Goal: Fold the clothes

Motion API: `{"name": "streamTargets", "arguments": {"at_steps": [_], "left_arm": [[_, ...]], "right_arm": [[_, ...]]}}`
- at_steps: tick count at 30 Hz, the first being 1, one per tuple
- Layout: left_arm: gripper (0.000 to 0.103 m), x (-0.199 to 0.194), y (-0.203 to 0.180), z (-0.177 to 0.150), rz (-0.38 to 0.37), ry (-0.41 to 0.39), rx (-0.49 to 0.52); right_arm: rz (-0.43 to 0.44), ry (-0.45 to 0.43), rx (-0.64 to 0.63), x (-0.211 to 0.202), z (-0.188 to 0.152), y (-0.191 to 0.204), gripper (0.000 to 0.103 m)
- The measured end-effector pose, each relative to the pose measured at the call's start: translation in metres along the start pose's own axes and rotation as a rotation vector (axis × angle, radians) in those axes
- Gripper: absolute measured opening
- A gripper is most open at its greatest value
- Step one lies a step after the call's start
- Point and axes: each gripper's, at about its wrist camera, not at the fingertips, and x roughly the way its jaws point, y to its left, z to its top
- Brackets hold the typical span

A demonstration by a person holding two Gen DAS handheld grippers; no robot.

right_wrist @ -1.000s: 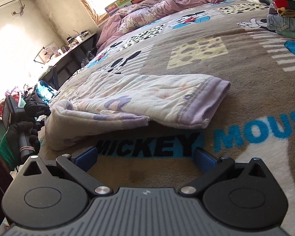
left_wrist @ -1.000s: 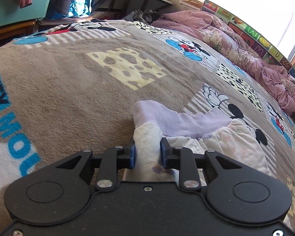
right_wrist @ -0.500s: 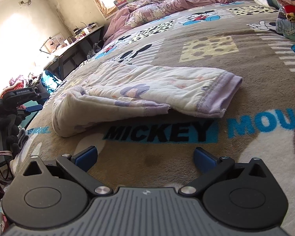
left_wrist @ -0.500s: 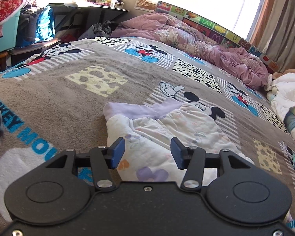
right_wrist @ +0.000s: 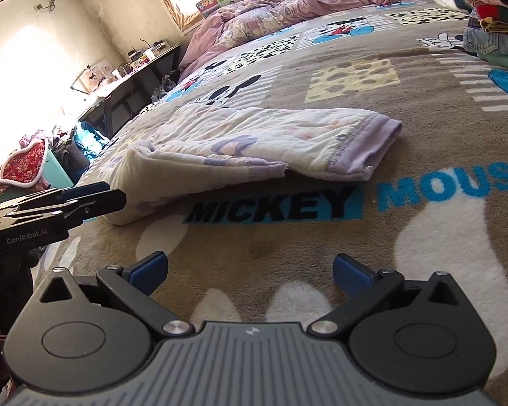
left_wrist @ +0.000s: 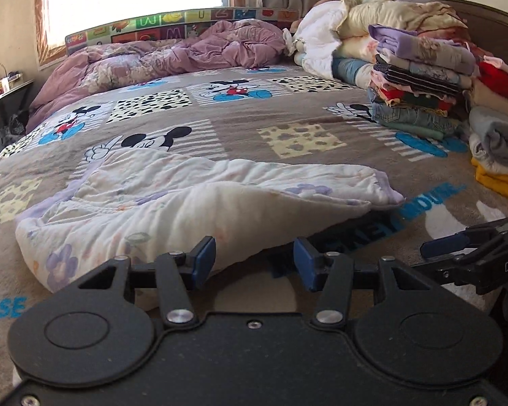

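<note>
You could not see under the folded white cloth (left_wrist: 193, 203). Your left gripper (left_wrist: 254, 258) stood wide apart, just beside it. Your right gripper (right_wrist: 250, 270) gaped wide, holding nothing.

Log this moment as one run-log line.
left gripper: open, empty | right gripper: open, empty | garment: partly folded on blanket

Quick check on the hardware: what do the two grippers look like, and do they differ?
Both are black with blue finger pads. The left gripper has a smooth black body and reads GenRobot.AI on its side in the right wrist view. The right gripper has a ribbed grey body.
</note>
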Motion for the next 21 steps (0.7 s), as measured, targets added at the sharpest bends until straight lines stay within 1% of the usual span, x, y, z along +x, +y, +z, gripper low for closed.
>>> {"name": "streamTargets", "arguments": {"at_steps": [3, 9, 11, 12, 14, 17, 21], "left_arm": [[0.050, 0.021, -0.005, 0.006, 0.008, 0.013, 0.039], [0.050, 0.058, -0.003, 0.021, -0.003, 0.051, 0.068], [0.052, 0.075, 0.002, 0.022, -0.001, 0.087, 0.036], [0.053, 0.085, 0.007, 0.022, -0.014, 0.107, 0.009], [0.056, 0.095, 0.014, 0.023, -0.022, 0.124, -0.027], [0.055, 0.084, 0.009, 0.028, -0.007, 0.104, -0.018], [0.055, 0.051, -0.003, 0.031, 0.007, 0.043, 0.050]], "right_arm": [[-0.004, -0.004, 0.015, -0.003, 0.000, -0.006, 0.103], [-0.009, -0.010, 0.047, -0.005, 0.000, -0.017, 0.103], [-0.009, -0.009, 0.056, -0.003, 0.000, -0.020, 0.103], [-0.009, -0.008, 0.057, -0.002, 0.000, -0.021, 0.103], [-0.009, -0.008, 0.059, -0.001, 0.000, -0.022, 0.103], [-0.007, -0.010, 0.061, -0.002, 0.000, -0.023, 0.103], [-0.005, -0.013, 0.065, -0.003, 0.000, -0.023, 0.103]]}}
